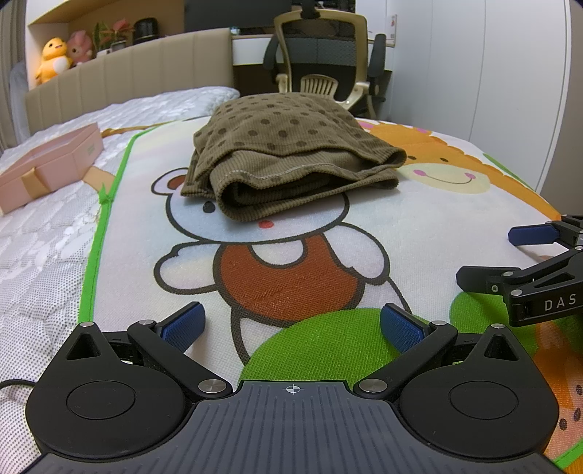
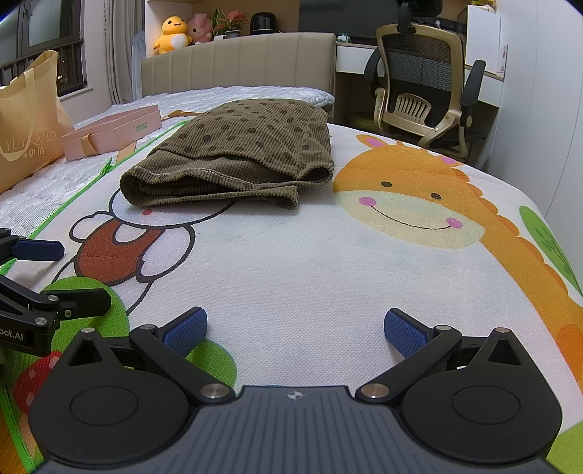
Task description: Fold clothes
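Writing first: the tan bag (image 2: 29, 120) at nine o'clock in the right view reads "YUYQIAO" in pale letters with Chinese characters beneath, too small to make out. The right gripper (image 1: 510, 255), seen from the left camera at three o'clock, carries "DAS" in white on its black body; the left gripper (image 2: 69, 277), seen from the right camera at nine o'clock, shows "bot.AI", cut off at the frame edge. The pink box (image 2: 113, 131) has a small green label, unreadable, and a tan ribbon. The garment (image 1: 291, 153) is ribbed olive-brown knit with darker brown dots and pale stitching along a hem, folded into a thick, soft-edged bundle. It lies on the mat (image 2: 309, 262) at twelve o'clock from the left gripper, eleven from the right, well apart from both, covering the head of a printed bear. The mat has a fine dimpled weave, a bright green border, and a smiling orange giraffe beside the bear. Both grippers sit low over the mat with jaws spread wide and nothing between them; their pads (image 1: 184, 326) are blue and cross-hatched, on matte black linkage arms with round metal pins. Under the mat is a white quilted mattress (image 1: 40, 255). Beyond it are a beige padded headboard (image 2: 237, 65), a mesh-backed chair (image 2: 422, 76), and a yellow plush (image 2: 171, 32) beside a pink one (image 2: 200, 27).
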`<state>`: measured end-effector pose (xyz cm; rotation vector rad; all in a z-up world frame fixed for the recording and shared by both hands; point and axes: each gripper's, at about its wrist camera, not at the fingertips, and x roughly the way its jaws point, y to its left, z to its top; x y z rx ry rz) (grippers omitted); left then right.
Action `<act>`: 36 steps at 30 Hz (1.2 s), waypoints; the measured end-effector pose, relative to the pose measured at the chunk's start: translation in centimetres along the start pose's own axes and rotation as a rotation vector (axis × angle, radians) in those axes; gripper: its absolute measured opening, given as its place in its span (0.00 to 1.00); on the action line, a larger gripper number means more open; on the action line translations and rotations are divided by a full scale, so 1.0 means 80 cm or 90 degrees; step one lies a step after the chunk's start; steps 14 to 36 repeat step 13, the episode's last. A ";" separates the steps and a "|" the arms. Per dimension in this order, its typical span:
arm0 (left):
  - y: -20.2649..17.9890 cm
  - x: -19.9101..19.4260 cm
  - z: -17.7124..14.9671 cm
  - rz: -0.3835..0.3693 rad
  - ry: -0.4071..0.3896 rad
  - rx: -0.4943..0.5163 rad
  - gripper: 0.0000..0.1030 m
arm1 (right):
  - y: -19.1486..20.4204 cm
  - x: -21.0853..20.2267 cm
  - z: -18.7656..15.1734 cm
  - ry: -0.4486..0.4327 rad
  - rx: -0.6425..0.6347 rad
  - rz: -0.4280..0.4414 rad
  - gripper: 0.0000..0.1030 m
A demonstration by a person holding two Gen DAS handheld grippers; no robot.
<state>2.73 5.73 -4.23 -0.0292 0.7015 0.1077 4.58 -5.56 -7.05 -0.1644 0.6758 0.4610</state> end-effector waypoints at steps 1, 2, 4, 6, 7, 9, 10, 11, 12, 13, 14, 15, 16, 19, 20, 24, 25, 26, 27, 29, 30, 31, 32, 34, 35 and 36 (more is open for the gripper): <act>0.000 0.000 0.000 0.000 0.000 0.000 1.00 | 0.000 0.000 0.000 0.000 0.000 0.000 1.00; 0.000 0.000 0.000 -0.001 0.000 -0.001 1.00 | 0.000 0.000 0.000 0.000 0.000 0.000 1.00; -0.001 0.000 0.000 0.000 0.000 0.000 1.00 | 0.000 0.000 0.000 0.000 0.000 0.000 1.00; -0.002 0.000 0.000 0.001 -0.001 0.001 1.00 | 0.000 0.000 0.000 0.000 0.000 0.000 1.00; -0.002 0.000 0.000 0.001 -0.001 0.001 1.00 | 0.000 0.000 0.000 0.000 0.000 0.000 1.00; -0.001 -0.001 0.000 0.000 -0.002 -0.002 1.00 | 0.001 0.000 0.000 0.000 0.000 0.000 1.00; 0.000 -0.001 0.000 -0.002 -0.004 -0.004 1.00 | 0.001 0.000 0.000 0.000 0.000 0.000 1.00; 0.000 -0.001 0.000 -0.003 -0.005 -0.007 1.00 | 0.000 0.000 0.000 0.000 0.000 0.000 1.00; 0.001 -0.001 0.001 -0.004 -0.006 -0.010 1.00 | 0.000 0.000 0.000 0.000 0.000 0.000 1.00; 0.002 -0.002 0.001 -0.006 -0.006 -0.012 1.00 | 0.000 0.000 0.000 0.000 0.000 0.000 1.00; 0.002 -0.002 0.001 -0.006 -0.006 -0.012 1.00 | 0.000 0.000 0.000 0.000 0.000 0.000 1.00; 0.002 -0.002 0.001 -0.006 -0.006 -0.012 1.00 | 0.000 0.000 0.000 0.000 0.000 0.000 1.00; 0.002 -0.002 0.001 -0.006 -0.006 -0.012 1.00 | 0.000 0.000 0.000 0.000 0.000 0.000 1.00; 0.002 -0.002 0.001 -0.006 -0.006 -0.012 1.00 | 0.000 0.000 0.000 0.000 0.000 0.000 1.00; 0.002 -0.002 0.001 -0.006 -0.006 -0.012 1.00 | 0.000 0.000 0.000 0.000 0.000 0.000 1.00; 0.002 -0.002 0.001 -0.006 -0.006 -0.012 1.00 | 0.000 0.000 0.000 0.000 0.000 0.000 1.00; 0.002 -0.002 0.001 -0.006 -0.006 -0.012 1.00 | 0.000 0.000 0.000 0.000 0.000 0.000 1.00; 0.002 -0.002 0.001 -0.006 -0.006 -0.012 1.00 | 0.000 0.000 0.000 0.000 0.000 0.000 1.00; 0.002 -0.002 0.001 -0.006 -0.006 -0.012 1.00 | 0.000 0.000 0.000 0.000 0.000 0.000 1.00; 0.002 -0.002 0.001 -0.006 -0.006 -0.012 1.00 | 0.000 0.000 0.000 0.000 0.000 0.000 1.00; 0.002 -0.002 0.001 -0.006 -0.006 -0.012 1.00 | 0.000 0.000 0.000 0.000 0.000 0.000 1.00; 0.002 -0.002 0.001 -0.006 -0.006 -0.012 1.00 | 0.000 0.000 0.000 0.000 0.000 0.000 1.00; 0.002 -0.002 0.001 -0.006 -0.006 -0.012 1.00 | 0.000 0.000 0.000 0.000 0.000 0.000 1.00; 0.002 -0.002 0.001 -0.006 -0.006 -0.012 1.00 | 0.000 0.000 0.000 0.000 0.000 0.000 1.00; 0.002 -0.002 0.001 -0.006 -0.006 -0.012 1.00 | 0.000 0.000 0.000 0.000 0.000 0.000 1.00; 0.002 -0.002 0.001 -0.006 -0.006 -0.012 1.00 | 0.000 0.000 0.000 0.000 0.000 0.000 1.00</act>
